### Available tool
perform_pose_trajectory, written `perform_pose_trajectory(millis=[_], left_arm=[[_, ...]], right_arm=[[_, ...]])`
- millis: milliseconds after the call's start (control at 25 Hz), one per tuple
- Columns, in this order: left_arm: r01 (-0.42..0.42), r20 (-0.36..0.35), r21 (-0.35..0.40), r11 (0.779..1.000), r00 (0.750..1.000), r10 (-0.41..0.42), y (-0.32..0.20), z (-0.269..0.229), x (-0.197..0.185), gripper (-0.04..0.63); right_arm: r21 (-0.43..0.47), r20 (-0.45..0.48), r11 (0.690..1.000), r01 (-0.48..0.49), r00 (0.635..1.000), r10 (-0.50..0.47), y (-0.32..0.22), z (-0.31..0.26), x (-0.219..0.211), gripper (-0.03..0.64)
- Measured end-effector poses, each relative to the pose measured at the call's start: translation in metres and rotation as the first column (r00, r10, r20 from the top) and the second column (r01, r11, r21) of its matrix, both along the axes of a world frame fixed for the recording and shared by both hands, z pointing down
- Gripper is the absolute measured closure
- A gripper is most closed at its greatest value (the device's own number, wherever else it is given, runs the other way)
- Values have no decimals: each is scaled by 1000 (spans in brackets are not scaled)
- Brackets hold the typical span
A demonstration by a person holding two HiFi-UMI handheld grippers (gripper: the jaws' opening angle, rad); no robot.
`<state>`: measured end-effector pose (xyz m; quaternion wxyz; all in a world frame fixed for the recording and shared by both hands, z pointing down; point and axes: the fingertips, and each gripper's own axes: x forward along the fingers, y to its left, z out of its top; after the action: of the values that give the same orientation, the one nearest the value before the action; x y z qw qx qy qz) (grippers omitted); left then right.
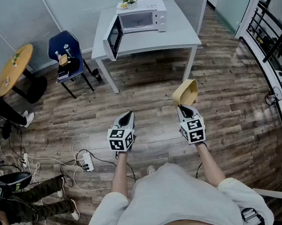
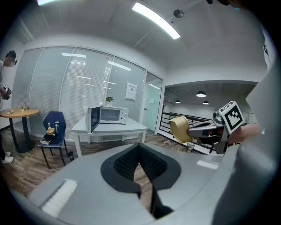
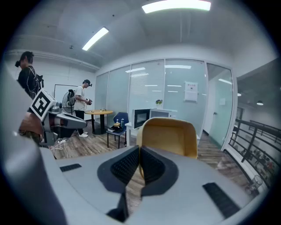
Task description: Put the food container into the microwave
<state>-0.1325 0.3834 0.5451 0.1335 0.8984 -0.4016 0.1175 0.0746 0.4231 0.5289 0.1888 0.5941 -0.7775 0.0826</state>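
One container, tan, held above the floor, its rim pinched by the right gripper, jaws almost together on it. Left gripper is level alongside, jaws closed on nothing. Microwave sits well ahead on the table, door open.

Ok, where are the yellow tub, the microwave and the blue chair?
yellow tub [image 1: 185, 93], head view, its side wall.
microwave [image 1: 143, 7], head view, its top.
blue chair [image 1: 70, 41], head view, its backrest.
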Motion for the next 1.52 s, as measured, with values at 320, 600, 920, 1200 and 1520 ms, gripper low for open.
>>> perform_pose_trajectory(millis=[320, 600, 920, 1200, 1520], left_arm=[[0, 6, 1, 1000, 1000, 0, 2, -2, 4, 584], [4, 12, -9, 1000, 1000, -4, 6, 1, 13, 584], [14, 12, -7, 1000, 1000, -14, 12, 2, 32, 584], [24, 18, -12, 1000, 1000, -24, 15, 9, 46, 584], [13, 19, -14, 1000, 1000, -13, 7, 15, 57, 584]], right_arm=[[-7, -5, 1000, 8, 1000, -8, 2, 0, 3, 595], [-13, -18, 1000, 29, 999, -29, 2, 2, 9, 595], [-1, -224, 986, 164, 961, -160, -2, -2, 6, 595], [4, -180, 986, 166, 970, -162, 0, 5, 16, 595], [-13, -137, 990, 141, 980, -141, -7, 18, 25, 595]])
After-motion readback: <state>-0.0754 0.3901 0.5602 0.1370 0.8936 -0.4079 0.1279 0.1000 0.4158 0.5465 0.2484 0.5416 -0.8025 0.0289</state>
